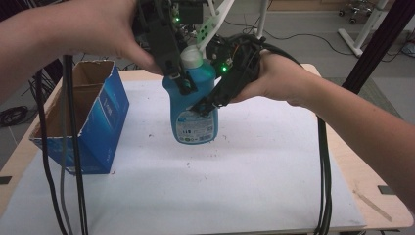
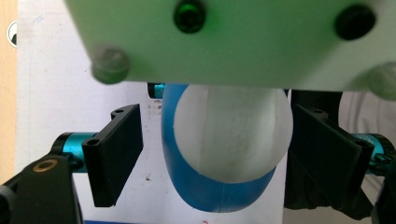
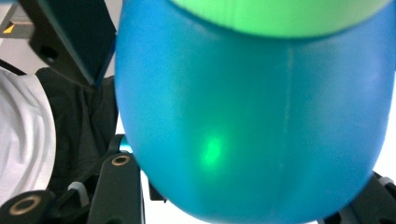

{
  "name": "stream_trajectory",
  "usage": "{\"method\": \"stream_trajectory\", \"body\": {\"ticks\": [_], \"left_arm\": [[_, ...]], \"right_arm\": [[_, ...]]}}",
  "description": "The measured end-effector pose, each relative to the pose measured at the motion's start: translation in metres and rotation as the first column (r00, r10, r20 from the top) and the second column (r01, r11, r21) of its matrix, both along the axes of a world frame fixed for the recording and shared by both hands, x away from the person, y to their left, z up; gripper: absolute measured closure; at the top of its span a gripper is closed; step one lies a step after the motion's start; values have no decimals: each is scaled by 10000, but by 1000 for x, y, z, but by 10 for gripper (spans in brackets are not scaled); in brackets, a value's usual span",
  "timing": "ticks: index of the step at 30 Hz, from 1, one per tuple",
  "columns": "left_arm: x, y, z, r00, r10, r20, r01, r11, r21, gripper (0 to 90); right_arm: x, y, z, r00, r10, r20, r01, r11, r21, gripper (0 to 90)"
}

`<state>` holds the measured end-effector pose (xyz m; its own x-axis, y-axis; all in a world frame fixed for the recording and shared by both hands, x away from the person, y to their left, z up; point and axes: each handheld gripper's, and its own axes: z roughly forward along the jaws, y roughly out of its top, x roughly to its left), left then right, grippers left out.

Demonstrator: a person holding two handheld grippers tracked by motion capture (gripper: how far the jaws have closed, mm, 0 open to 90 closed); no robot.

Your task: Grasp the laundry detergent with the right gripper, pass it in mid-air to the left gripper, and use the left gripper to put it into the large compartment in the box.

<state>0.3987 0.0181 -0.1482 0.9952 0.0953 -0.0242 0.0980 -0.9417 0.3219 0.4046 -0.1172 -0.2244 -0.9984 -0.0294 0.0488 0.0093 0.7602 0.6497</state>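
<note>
A blue bottle (image 1: 193, 115) with a white cap (image 1: 192, 56) stands upright over the middle of the white sheet (image 1: 244, 171); I cannot tell whether its base touches the sheet. My right gripper (image 1: 208, 100) comes from the right and is shut on the bottle's body (image 3: 252, 116). My left gripper (image 1: 178, 73) reaches down from the upper left to the bottle's top. In the left gripper view its jaws stand either side of the white cap (image 2: 229, 135); a gap shows on the left side, so the left gripper (image 2: 210, 154) is open.
An open blue cardboard box (image 1: 98, 117) stands at the table's left, close to the bottle. Black cables (image 1: 73, 161) hang down in front of it, and another cable (image 1: 323, 166) trails at the right. The wooden table edge (image 1: 362, 186) runs along the right.
</note>
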Motion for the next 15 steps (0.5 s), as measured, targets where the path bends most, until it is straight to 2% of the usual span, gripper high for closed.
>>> {"method": "stream_trajectory", "body": {"ticks": [2,3,5,7,15], "left_arm": [[0,-1,-1,10000,39,-53,-39,10000,-3,184],[0,-2,-2,9999,86,-71,-85,10000,22,185],[0,-4,-3,9999,86,-125,-85,9999,98,186],[-1,-5,-4,9999,92,-139,-90,9999,80,188],[1,-6,-4,9996,115,-241,-114,9999,39,213]], "right_arm": [[0,-1,0,10000,37,87,-37,10000,10,474],[2,-1,0,9994,226,280,-229,9997,120,475],[-1,-1,1,9998,-198,17,198,9998,26,474],[-1,-3,2,9998,131,-128,-129,9999,114,474],[0,-4,2,9999,115,-57,-115,9998,138,474]]}}
